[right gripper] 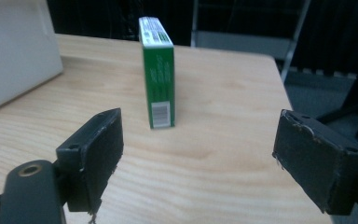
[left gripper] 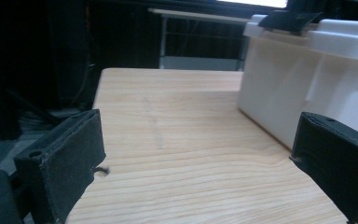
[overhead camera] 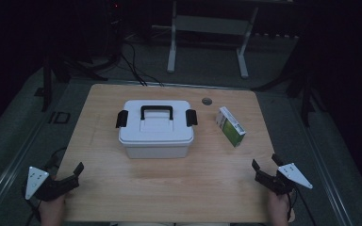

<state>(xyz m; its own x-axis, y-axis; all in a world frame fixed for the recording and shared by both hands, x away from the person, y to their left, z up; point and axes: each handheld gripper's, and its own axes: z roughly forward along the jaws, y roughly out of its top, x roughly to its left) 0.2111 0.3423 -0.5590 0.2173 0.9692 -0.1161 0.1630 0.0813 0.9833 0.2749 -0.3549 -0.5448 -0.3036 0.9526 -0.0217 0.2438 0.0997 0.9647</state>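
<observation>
From above, I saw my left gripper [overhead camera: 70, 176] and right gripper [overhead camera: 265, 169] spread wide and empty at the near edge of the pale wooden table [overhead camera: 169, 188], the white lidded plastic box [overhead camera: 155, 129] mid-table. Along my left jaws, that box [left gripper: 307, 74] stood ahead right. Along my right jaws, the green cardboard carton [right gripper: 158, 74] stood upright just ahead.

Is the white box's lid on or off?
On. The lid sits flush on the white box, handle flat on top.
</observation>
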